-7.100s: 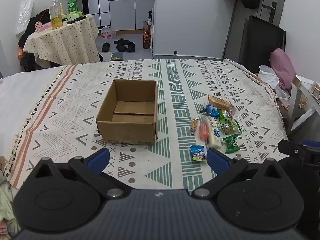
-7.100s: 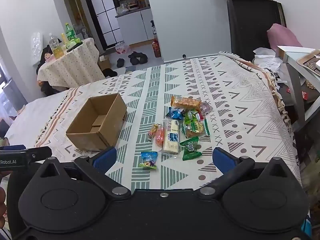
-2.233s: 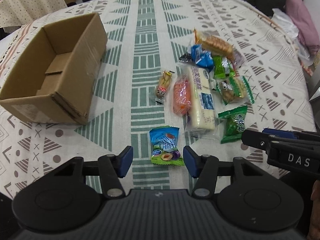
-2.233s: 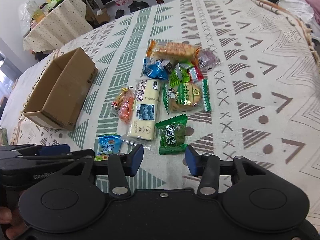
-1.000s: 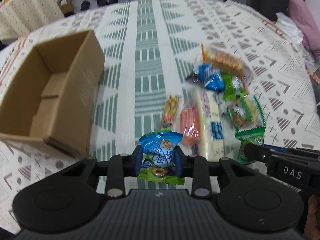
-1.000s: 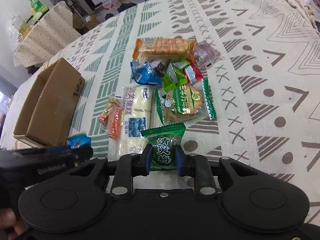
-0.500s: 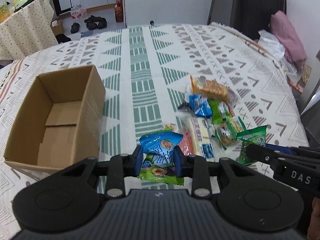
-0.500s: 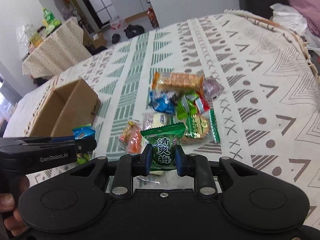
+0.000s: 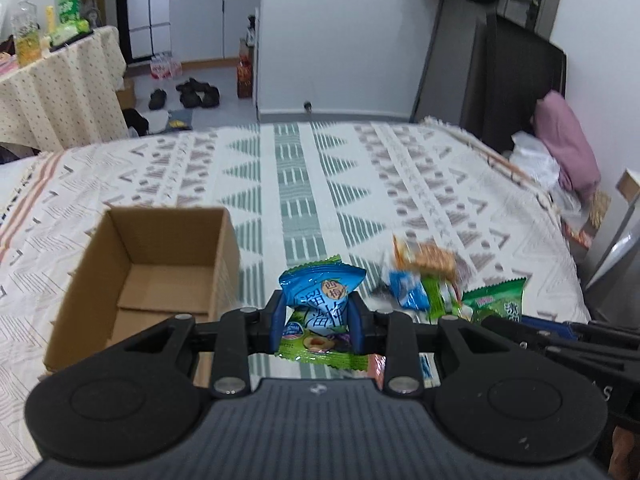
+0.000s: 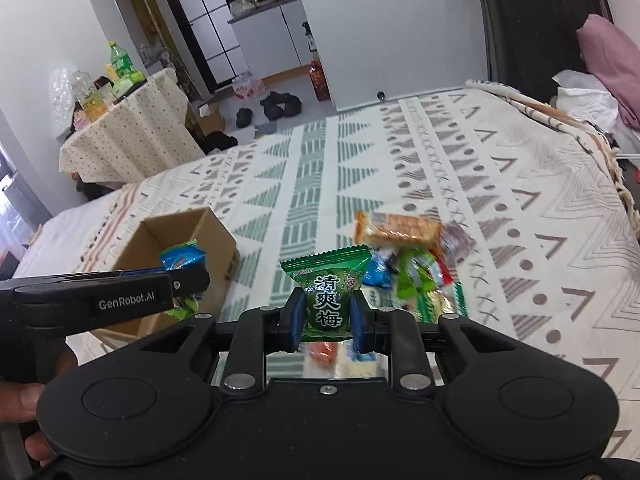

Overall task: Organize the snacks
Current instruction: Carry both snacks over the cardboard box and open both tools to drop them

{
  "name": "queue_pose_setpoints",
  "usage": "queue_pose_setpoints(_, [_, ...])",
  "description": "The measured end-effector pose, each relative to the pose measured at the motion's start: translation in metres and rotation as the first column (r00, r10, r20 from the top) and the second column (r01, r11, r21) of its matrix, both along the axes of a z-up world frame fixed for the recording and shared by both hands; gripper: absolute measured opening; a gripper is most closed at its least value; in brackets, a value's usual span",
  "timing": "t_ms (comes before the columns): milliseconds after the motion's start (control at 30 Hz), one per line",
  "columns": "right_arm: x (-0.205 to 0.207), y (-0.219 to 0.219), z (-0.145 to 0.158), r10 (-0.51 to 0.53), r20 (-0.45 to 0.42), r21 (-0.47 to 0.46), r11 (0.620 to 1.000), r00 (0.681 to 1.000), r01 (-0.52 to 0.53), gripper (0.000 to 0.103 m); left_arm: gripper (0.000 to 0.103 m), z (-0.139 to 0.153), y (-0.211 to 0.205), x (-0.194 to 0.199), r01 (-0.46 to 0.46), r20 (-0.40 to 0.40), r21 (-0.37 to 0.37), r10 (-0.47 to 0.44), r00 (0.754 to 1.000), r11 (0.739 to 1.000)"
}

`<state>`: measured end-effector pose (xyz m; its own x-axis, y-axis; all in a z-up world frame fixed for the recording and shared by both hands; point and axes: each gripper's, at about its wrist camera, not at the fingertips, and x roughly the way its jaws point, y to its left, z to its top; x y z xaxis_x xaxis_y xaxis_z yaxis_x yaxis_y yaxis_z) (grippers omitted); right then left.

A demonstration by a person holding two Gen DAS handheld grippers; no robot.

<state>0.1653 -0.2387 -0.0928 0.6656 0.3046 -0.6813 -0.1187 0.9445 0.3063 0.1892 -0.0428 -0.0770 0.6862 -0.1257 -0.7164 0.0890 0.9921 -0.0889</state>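
Observation:
My left gripper (image 9: 318,322) is shut on a blue and green snack packet (image 9: 320,296), held above the patterned cloth just right of the open cardboard box (image 9: 140,276). My right gripper (image 10: 325,318) is shut on a green plum-candy packet (image 10: 328,296), also lifted off the cloth. In the right wrist view the left gripper (image 10: 188,280) with its blue packet (image 10: 182,258) hangs in front of the box (image 10: 218,240). The remaining snack pile (image 10: 408,256) lies on the cloth beyond my right gripper; in the left wrist view the pile (image 9: 424,276) sits to the right.
The bed's patterned cloth (image 9: 304,184) stretches far behind the box. A side table with bottles (image 10: 120,128) stands at the back left, shoes (image 9: 192,94) lie on the floor, and a dark chair with a pink cushion (image 9: 560,152) is at the right edge.
Both grippers have risen off the cloth with their packets and tilted up, so the room beyond the bed shows. The left gripper has come closer to the box.

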Motion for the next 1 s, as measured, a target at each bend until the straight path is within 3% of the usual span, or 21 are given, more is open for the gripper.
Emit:
queue_pose_setpoints(567, [0.016,0.076,0.029,0.125,0.107,-0.142,0.984,0.986,-0.109,0.023,0.031,0.03,0.077,-0.004,-0.149,0.185,-0.023,0.151,0.971,0.989])
queue_pose_setpoints(1000, [0.03,0.141,0.046,0.249,0.149,-0.095,0.967,0.957,-0.237,0.024,0.031,0.028,0.144,0.0,-0.267,0.143,-0.112,0.282,0.949,0.957])
